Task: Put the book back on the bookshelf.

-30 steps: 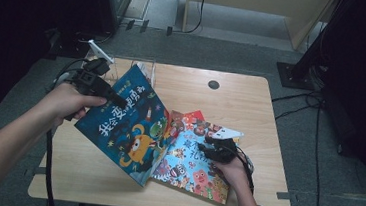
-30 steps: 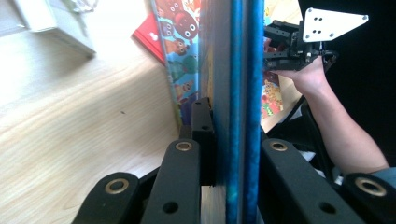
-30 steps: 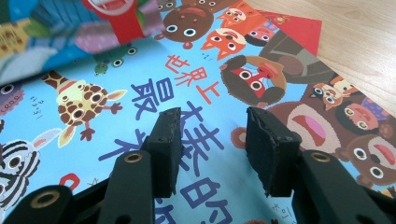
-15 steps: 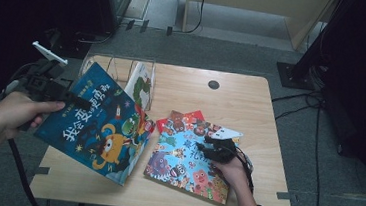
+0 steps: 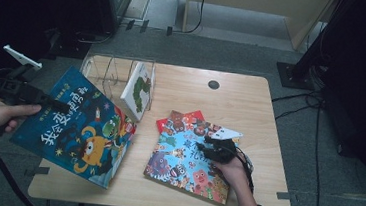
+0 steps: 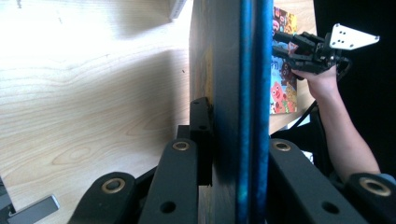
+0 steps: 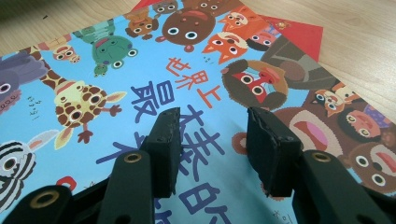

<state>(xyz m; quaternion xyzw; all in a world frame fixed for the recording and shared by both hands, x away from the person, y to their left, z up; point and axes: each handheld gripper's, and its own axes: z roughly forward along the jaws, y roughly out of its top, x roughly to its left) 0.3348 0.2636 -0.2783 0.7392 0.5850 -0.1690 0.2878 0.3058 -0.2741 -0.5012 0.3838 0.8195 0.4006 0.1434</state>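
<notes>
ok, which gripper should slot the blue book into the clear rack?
Left. The left gripper is shut on the blue book beside the clear rack; the right gripper rests open on the animal book.

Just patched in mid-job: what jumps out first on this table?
The large dark-blue picture book with an orange monster, clamped in the left gripper over the wooden table's left edge. Then the light-blue animal-cover book lying flat right of centre, the right gripper resting open on it.

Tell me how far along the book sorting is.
Done: one white book stands in the clear rack. In hand: the left tongs grip the dark blue book by its edge, beside the rack. Left: the animal book and the red book under it lie flat, right tongs open above them.
</notes>
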